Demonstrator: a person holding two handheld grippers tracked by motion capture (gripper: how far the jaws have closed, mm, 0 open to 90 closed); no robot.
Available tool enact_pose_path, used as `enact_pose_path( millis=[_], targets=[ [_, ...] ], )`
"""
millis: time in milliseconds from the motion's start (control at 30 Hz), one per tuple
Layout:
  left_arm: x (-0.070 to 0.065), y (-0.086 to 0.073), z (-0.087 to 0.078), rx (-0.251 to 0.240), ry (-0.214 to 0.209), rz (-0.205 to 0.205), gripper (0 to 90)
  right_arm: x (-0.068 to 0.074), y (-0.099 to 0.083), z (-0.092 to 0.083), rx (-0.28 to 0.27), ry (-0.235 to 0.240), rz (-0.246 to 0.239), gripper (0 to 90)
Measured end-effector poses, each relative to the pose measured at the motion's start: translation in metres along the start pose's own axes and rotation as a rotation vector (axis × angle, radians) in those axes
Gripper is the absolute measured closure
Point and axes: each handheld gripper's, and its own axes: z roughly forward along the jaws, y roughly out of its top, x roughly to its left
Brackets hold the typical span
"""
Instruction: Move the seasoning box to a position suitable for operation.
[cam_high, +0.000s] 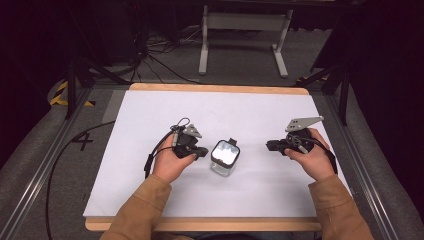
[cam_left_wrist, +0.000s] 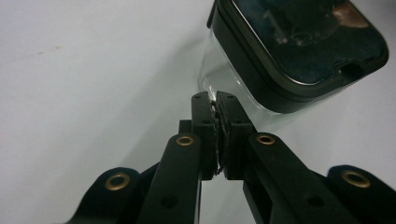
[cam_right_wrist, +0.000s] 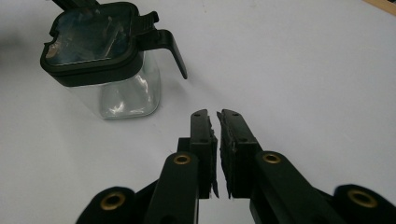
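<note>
A clear square jar (cam_high: 224, 158) with a black-rimmed lid stands upright in the middle of the white table. My left gripper (cam_high: 201, 151) lies just left of it, jaws shut with nothing between them; in the left gripper view the gripper (cam_left_wrist: 215, 96) tips sit close to the jar's glass wall (cam_left_wrist: 224, 79). My right gripper (cam_high: 270, 145) rests to the jar's right, well apart from it, also shut and empty. In the right gripper view the gripper (cam_right_wrist: 214, 113) points past the jar (cam_right_wrist: 109, 56), whose black lid latch (cam_right_wrist: 173, 46) sticks out toward me.
The white table surface (cam_high: 150, 120) has a wooden edge at front and back. Metal rails run along both sides. A white stand (cam_high: 244, 30) and cables lie on the floor beyond the far edge.
</note>
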Motion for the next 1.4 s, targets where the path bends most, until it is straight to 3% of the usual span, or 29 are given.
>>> enact_pose_path(
  millis=[133, 233, 633, 1100, 1400],
  targets=[
    [-0.001, 0.0, 0.005, 0.028, -0.008, 0.013, 85.7, -0.001, -0.001, 0.0, 0.002, 0.001, -0.003, 84.0],
    [-0.003, -0.001, 0.008, 0.02, -0.014, 0.014, 83.3, -0.001, -0.001, -0.001, -0.005, 0.001, -0.002, 83.8],
    [-0.005, -0.002, 0.009, 0.066, -0.025, 0.025, 86.1, 0.0, 0.0, 0.0, 0.003, 0.014, -0.001, 83.0],
    [-0.022, 0.002, 0.015, 0.135, -0.076, 0.079, 84.4, 0.0, 0.0, 0.0, 0.004, 0.021, 0.0, 82.4],
    [-0.027, 0.003, 0.016, 0.157, -0.081, 0.091, 83.9, 0.001, 0.0, 0.0, 0.004, 0.026, -0.001, 82.1]
  ],
)
